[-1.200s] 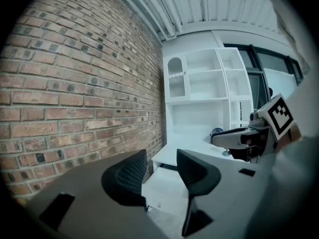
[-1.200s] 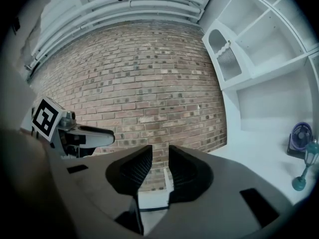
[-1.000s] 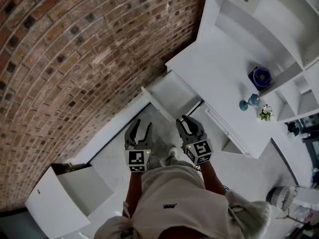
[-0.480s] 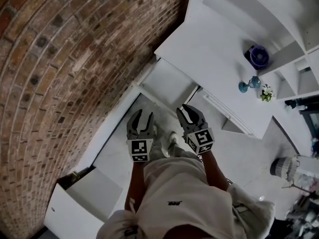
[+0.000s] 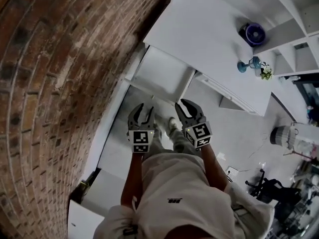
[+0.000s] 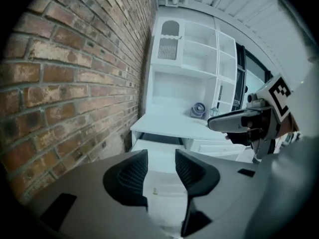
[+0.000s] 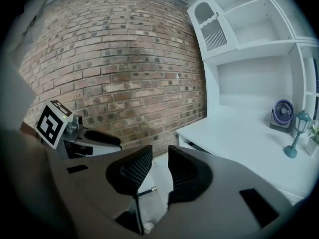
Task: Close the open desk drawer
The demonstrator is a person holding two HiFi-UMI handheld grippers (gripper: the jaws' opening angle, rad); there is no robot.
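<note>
Drawer: the white drawer [image 5: 160, 76] stands pulled out from under the desk top [image 5: 199, 31], at the end of the desk that lies beside the brick wall [image 5: 55, 83]. Its white inside shows in the head view.

Left gripper: the left gripper [image 5: 142, 108] is held low in front of the person's body and points at the front edge of the drawer. It is near the edge but apart from it.

Left jaws: they stand apart and hold nothing. In the left gripper view the ribbed pads [image 6: 133, 172] frame the drawer, which shows through the gap.

Right gripper: the right gripper [image 5: 184, 106] is just beside the left one, at about the same height, and points toward the right part of the drawer front. It also is apart from the drawer.

Right jaws: they are parted by a narrower gap, with nothing between them — only a pale surface shows through the gap in the right gripper view.

Marker cube: each gripper carries one, turned up to the head camera; the left one is at [image 5: 140, 141].

On the desk top: a small purple fan [image 5: 254, 34], a teal lamp [image 5: 249, 63] and a little plant [image 5: 264, 71] stand at the far side, close to the white shelves [image 5: 299, 39] — all well apart from the drawer.

Person: pale shorts [image 5: 174, 183] fill the lower middle of the head view. The shoes [image 5: 172, 125] stand on the pale floor [image 5: 224, 133], between the two grippers.
</note>
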